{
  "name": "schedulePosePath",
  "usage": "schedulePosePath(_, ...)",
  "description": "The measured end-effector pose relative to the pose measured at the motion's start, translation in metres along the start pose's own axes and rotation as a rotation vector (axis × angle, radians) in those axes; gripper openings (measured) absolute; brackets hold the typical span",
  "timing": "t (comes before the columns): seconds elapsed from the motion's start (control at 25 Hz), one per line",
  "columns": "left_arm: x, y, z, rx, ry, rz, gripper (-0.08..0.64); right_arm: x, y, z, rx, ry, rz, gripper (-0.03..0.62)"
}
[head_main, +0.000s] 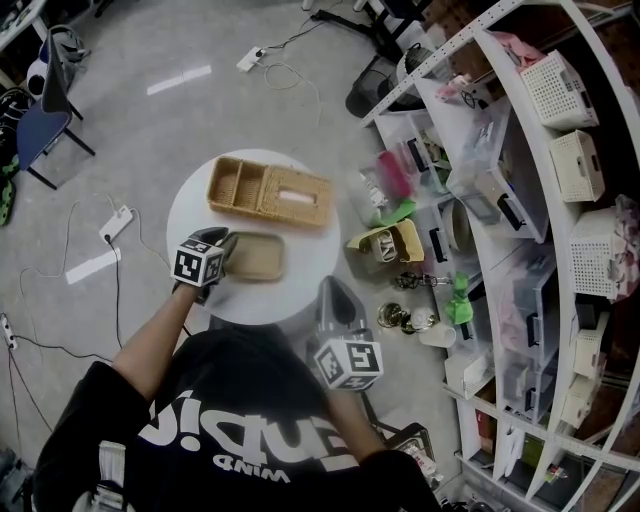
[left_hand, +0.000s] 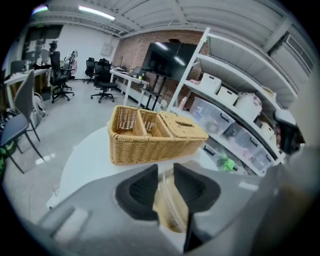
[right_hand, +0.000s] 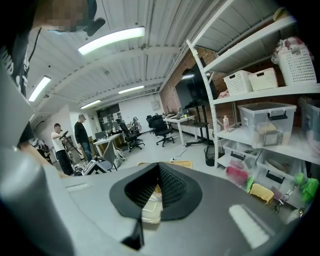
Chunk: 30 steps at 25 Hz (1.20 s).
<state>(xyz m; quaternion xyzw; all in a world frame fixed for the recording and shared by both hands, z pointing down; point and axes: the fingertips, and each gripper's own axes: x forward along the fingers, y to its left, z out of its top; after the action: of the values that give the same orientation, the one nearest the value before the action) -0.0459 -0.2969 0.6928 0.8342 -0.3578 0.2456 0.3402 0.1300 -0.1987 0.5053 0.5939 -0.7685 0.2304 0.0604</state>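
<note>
Left gripper (head_main: 224, 243): ribbed black pads pinch the near-left rim of a clear plastic box (head_main: 258, 257) (glossy, rounded corners, tan contents). The box lies flat on the round white table (head_main: 190, 215). Near it, further back: a rectangular woven wicker basket (head_main: 270, 192), divided into compartments. Right gripper (head_main: 335, 292): jaws pressed together, nothing between them, at the table's right edge. White shelving rack (head_main: 520, 150) with plastic bins well to the right.

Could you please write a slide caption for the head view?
Left gripper clamps a tan container beside a wicker basket on a round white table; right gripper hovers shut.
</note>
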Motion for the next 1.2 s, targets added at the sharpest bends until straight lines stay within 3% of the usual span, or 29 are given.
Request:
schedulePosePath(0.72,-0.033,-0.028,0.002,-0.022,-0.062,-0.006,0.063,-0.005,0.004,0.004,-0.003,-0.024,0.055,-0.002)
schedulePosePath(1.2,-0.054,-0.072,0.019,-0.034,-0.107,-0.037,0.046,-0.015,0.002,0.001,-0.006,-0.02,0.118,-0.002)
